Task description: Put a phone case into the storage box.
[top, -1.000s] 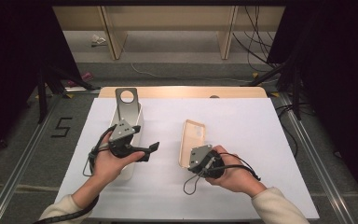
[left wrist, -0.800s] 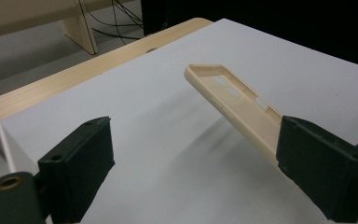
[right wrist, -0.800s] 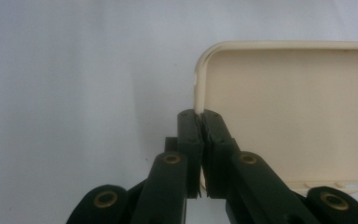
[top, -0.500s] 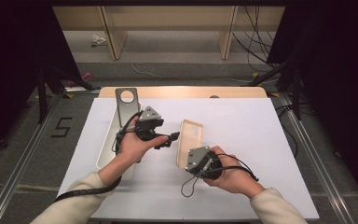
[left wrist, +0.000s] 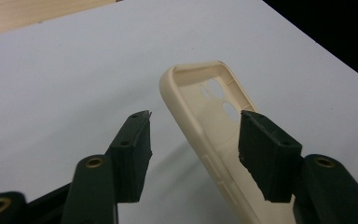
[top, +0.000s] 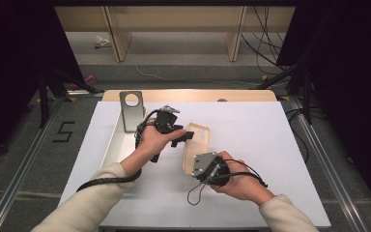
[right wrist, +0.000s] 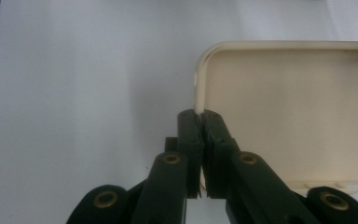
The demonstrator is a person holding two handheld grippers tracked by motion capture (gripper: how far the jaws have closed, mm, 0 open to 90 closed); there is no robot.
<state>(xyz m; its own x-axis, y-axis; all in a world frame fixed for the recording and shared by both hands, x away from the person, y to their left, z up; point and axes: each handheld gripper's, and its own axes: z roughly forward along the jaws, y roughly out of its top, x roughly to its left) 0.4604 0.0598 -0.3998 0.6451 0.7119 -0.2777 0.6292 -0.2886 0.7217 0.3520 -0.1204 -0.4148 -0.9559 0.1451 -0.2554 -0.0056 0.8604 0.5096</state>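
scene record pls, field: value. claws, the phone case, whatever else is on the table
held item: beige phone case, open side up, camera holes at the far end
right claw: shut on the near edge wall of the phone case
left claw: open, jaws straddling the long side wall of the case, not closed on it
case pose: tilted, one long side raised off the table, judged from the left gripper view
surface: white table cover
other items: white tray at the left, grey metal bracket with a round hole at its far end
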